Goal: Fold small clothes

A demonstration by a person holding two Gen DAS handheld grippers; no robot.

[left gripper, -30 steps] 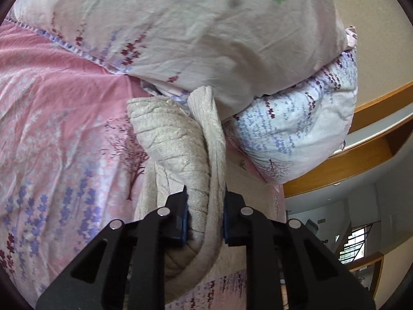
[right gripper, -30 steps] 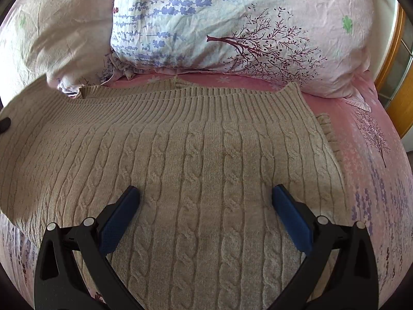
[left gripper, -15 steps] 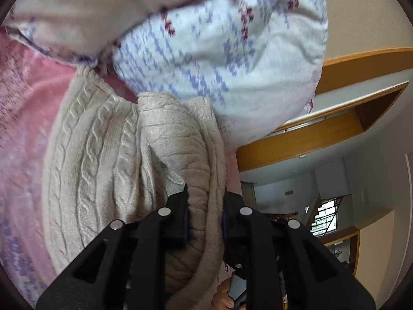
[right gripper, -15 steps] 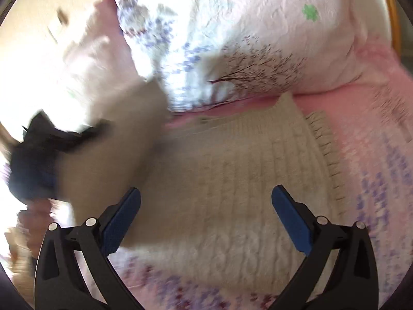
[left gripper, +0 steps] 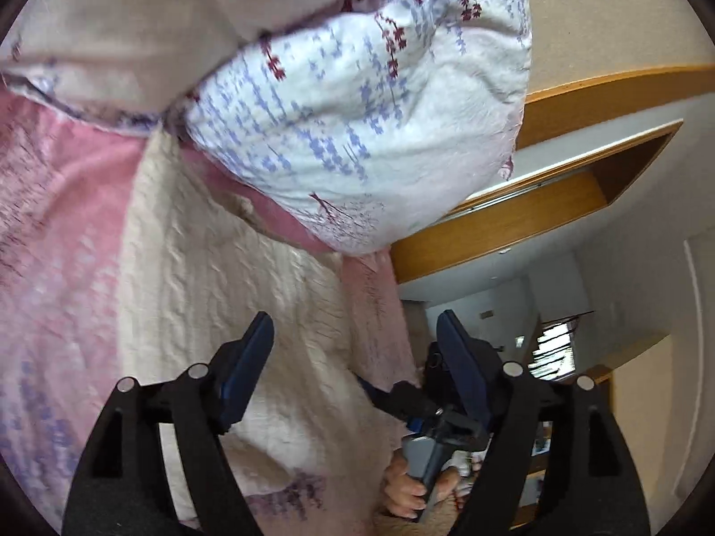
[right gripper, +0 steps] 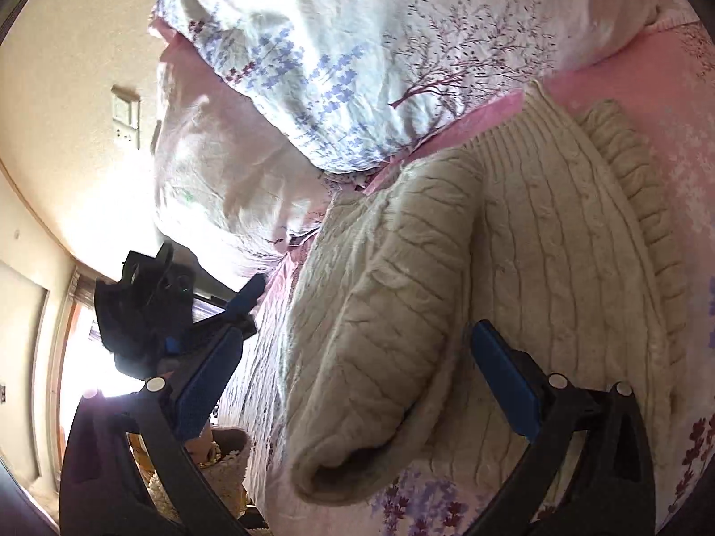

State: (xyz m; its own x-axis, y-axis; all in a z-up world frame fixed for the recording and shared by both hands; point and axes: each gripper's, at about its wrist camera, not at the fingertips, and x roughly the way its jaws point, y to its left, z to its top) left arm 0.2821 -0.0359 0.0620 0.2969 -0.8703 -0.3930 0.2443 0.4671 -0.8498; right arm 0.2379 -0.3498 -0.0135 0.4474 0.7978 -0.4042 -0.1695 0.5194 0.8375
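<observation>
Fingers of right hand-held gripper (right gripper: 357, 384) spread wide, gripping nothing, poised over folded-in sleeve (right gripper: 380, 312), likely ready to smooth it. Left hand-held gripper (left gripper: 355, 357) likewise agape and empty above cream cable-knit sweater (left gripper: 214, 277). Sweater flat on pink bedsheet (left gripper: 58, 223), hem near floral pillow (right gripper: 380, 58) beyond.

Left gripper (left gripper: 355, 353), right gripper (right gripper: 357, 368) — black frames, blue-padded jaws, silver screws; bare-skinned hand (left gripper: 409, 491).
</observation>
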